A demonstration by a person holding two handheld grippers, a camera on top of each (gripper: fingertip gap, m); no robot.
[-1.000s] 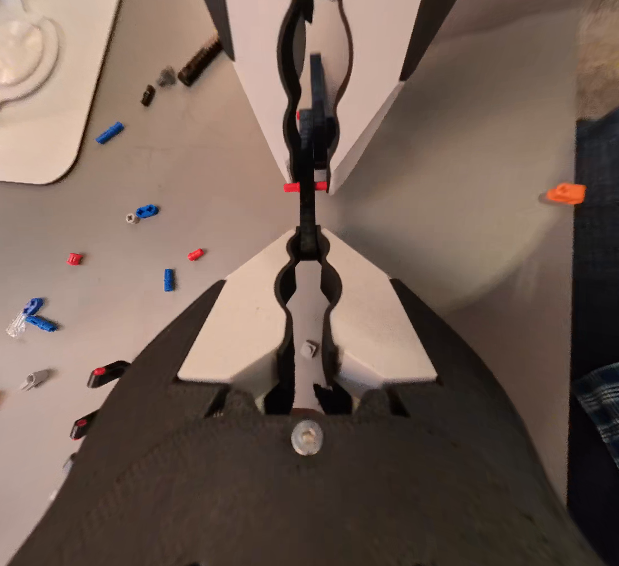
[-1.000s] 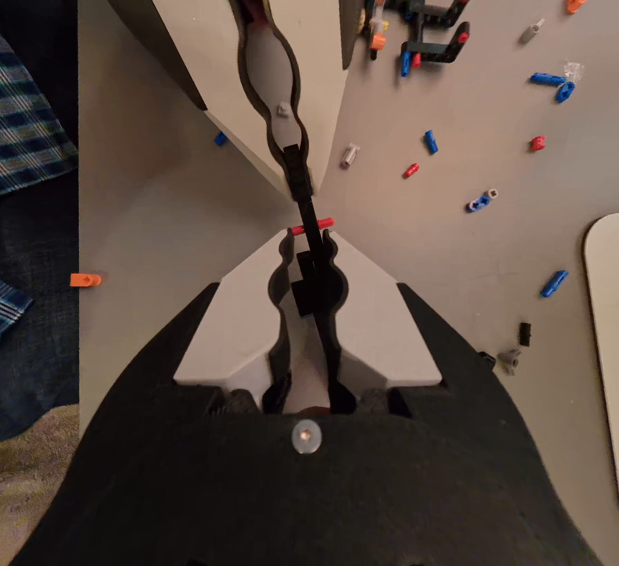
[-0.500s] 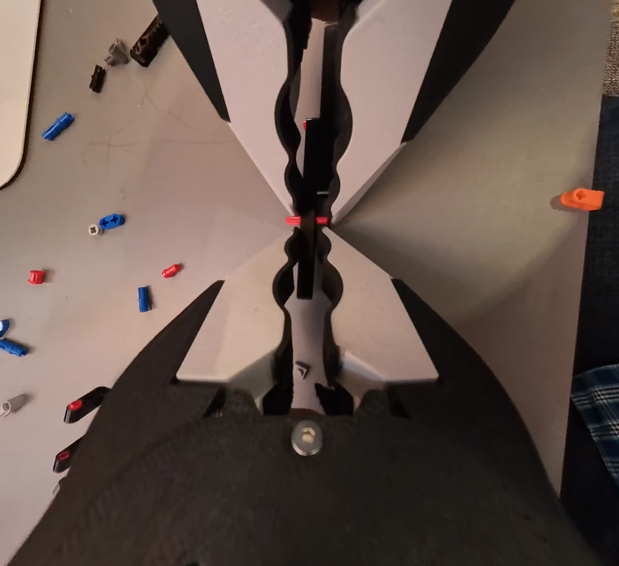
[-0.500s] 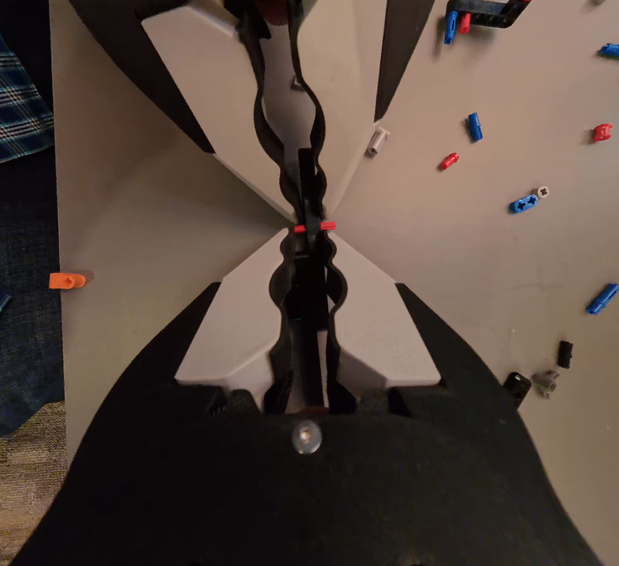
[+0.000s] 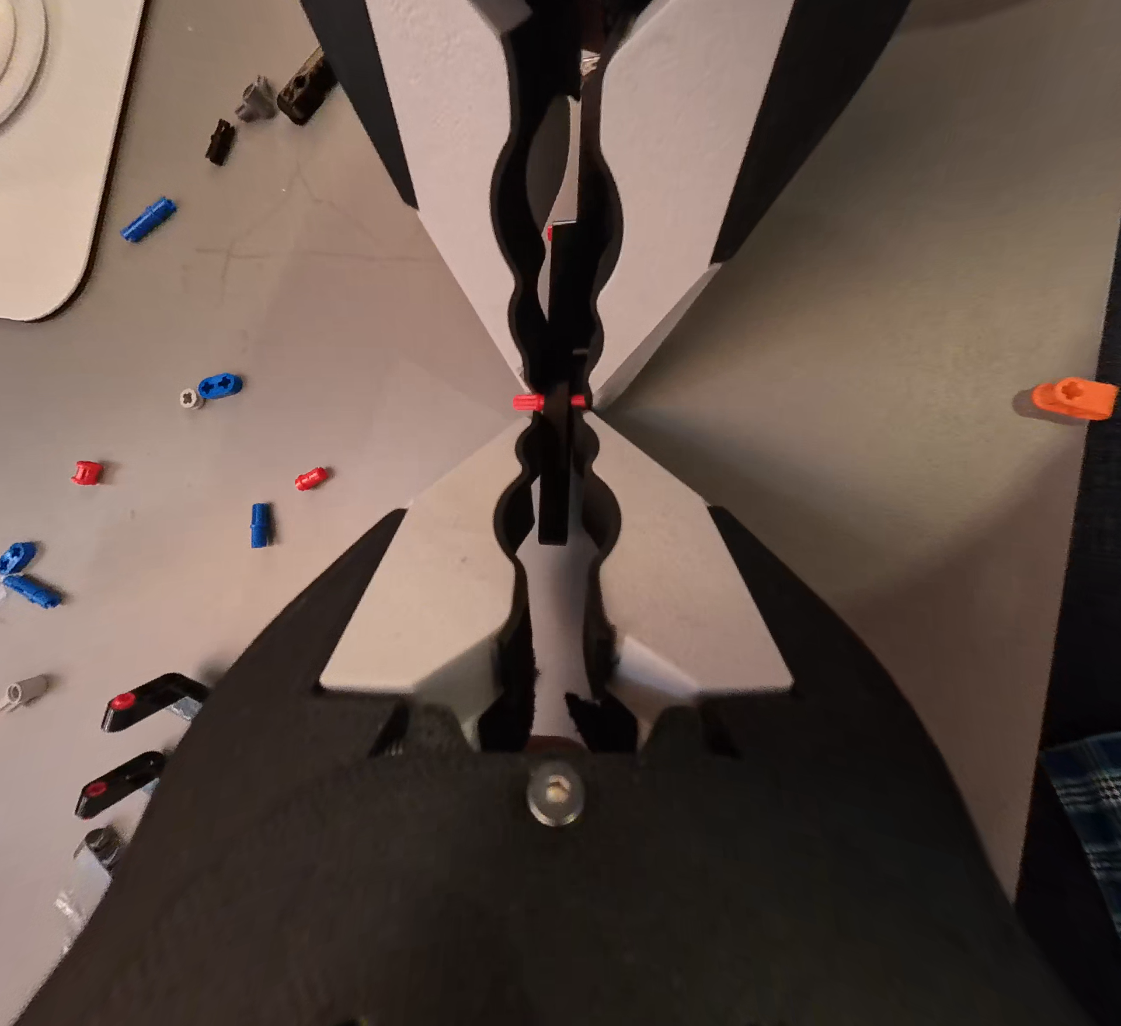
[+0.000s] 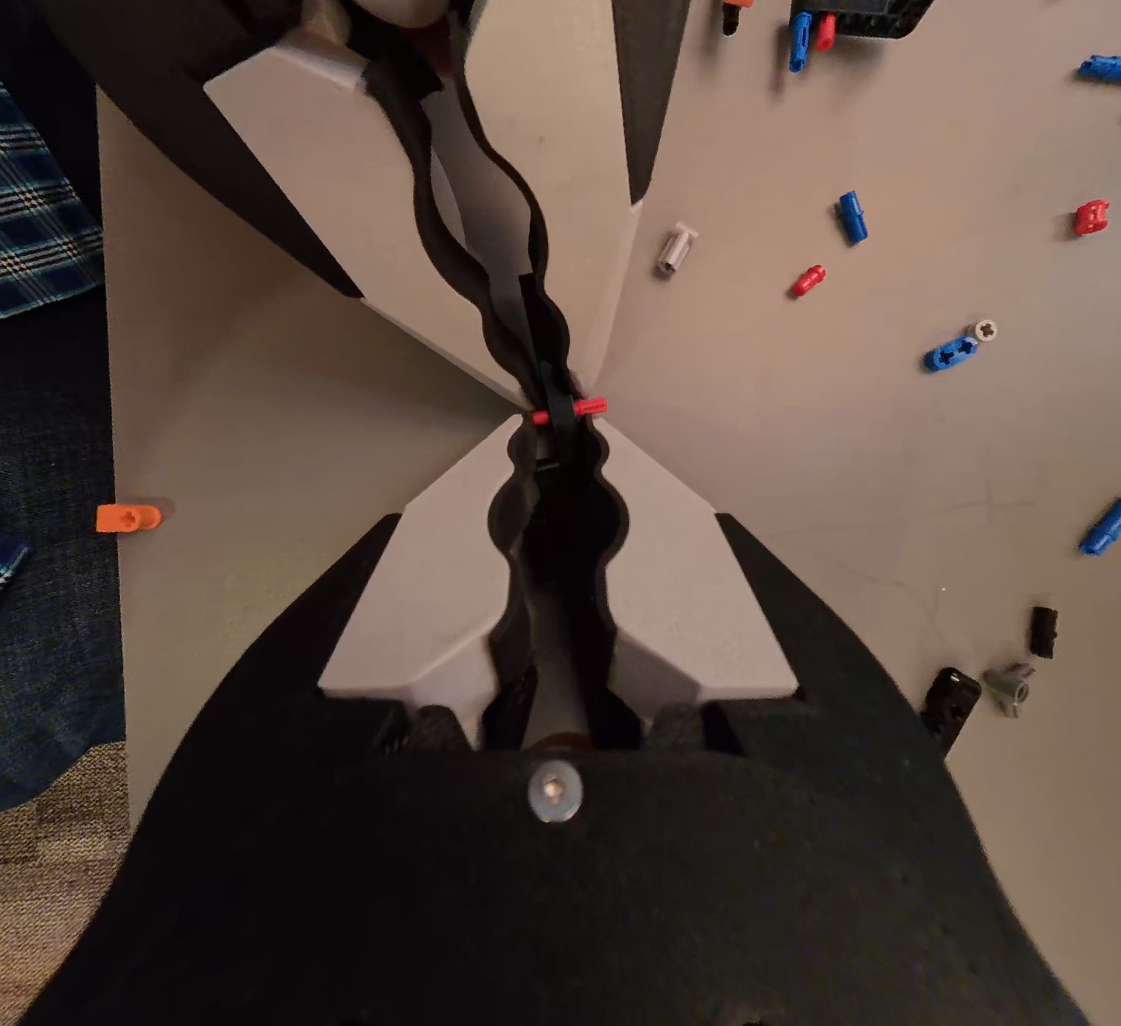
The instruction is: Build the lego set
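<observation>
Over table | both hand-held grippers tip-to-tip | clamp black beams w/ red pin

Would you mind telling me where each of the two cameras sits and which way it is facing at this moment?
Left wrist view: sits on the left gripper, looking along its fingers down at the table; its own fingers show below, the right gripper's fingers above, meeting tip to tip.
Right wrist view: sits on the right gripper, facing the opposite way over the same table; the left gripper fills the top.
Shared: the black beams with a red pin through them, held between both grippers, and the orange piece at the table edge.
</observation>
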